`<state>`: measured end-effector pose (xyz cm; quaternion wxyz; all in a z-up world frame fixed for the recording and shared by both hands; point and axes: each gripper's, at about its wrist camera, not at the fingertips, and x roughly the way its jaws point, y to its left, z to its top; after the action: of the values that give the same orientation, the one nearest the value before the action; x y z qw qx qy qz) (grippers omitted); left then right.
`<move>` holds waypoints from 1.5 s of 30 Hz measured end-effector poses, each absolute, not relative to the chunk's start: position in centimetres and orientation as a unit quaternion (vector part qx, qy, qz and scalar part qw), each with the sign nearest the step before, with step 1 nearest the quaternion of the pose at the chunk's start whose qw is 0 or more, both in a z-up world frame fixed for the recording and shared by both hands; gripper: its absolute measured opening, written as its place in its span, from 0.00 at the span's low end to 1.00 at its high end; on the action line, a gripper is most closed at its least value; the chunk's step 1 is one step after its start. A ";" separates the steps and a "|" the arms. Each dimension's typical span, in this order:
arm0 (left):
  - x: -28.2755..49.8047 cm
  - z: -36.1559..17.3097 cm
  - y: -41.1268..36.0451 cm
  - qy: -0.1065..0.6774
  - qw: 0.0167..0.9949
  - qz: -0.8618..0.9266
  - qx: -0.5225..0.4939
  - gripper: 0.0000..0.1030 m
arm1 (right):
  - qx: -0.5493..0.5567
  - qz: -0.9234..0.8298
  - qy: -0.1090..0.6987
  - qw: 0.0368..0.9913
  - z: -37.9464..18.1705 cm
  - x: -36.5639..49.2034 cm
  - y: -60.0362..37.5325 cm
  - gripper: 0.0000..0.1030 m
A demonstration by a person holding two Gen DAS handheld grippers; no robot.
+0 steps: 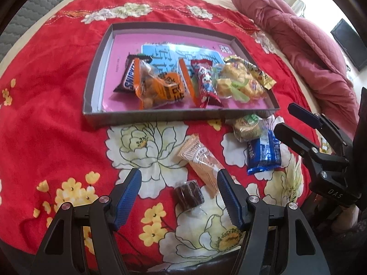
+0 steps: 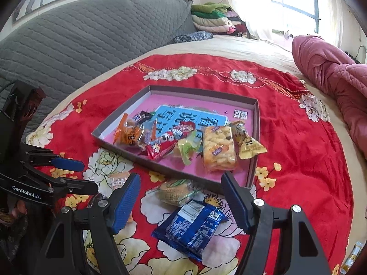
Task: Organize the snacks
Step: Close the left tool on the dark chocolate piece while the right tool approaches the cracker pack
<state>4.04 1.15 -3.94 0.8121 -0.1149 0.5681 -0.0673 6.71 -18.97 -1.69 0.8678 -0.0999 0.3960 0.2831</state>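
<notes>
A shallow grey box lid [image 1: 160, 114] [image 2: 255, 160] with a pink floor lies on the red floral cloth and holds several snack packs. Outside it lie a beige wafer pack [image 1: 200, 160], a dark round cake [image 1: 188, 194], a green-labelled biscuit pack [image 1: 247, 128] [image 2: 175, 191] and a blue packet [image 1: 263, 153] [image 2: 190, 226]. My left gripper [image 1: 179, 197] is open and empty, low over the dark cake and wafer pack. My right gripper [image 2: 181, 201] is open and empty above the blue packet; it also shows in the left wrist view [image 1: 291, 123].
A pink quilted blanket [image 1: 298, 41] [image 2: 332, 80] is bunched at the right. A grey padded headboard [image 2: 80, 39] stands behind, with folded clothes [image 2: 215, 18] beside it. The left gripper's body [image 2: 45, 176] sits at the left of the right wrist view.
</notes>
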 end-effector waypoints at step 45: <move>4.1 -7.8 -1.0 0.591 0.795 -0.071 -0.118 0.49 | -0.158 0.293 0.450 0.829 -7.3 8.1 -14.8 0.69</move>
<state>4.07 -0.95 -7.77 0.7951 -0.1178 0.5907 -0.0709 8.09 -14.81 -7.33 0.8287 -0.1585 0.4500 0.2927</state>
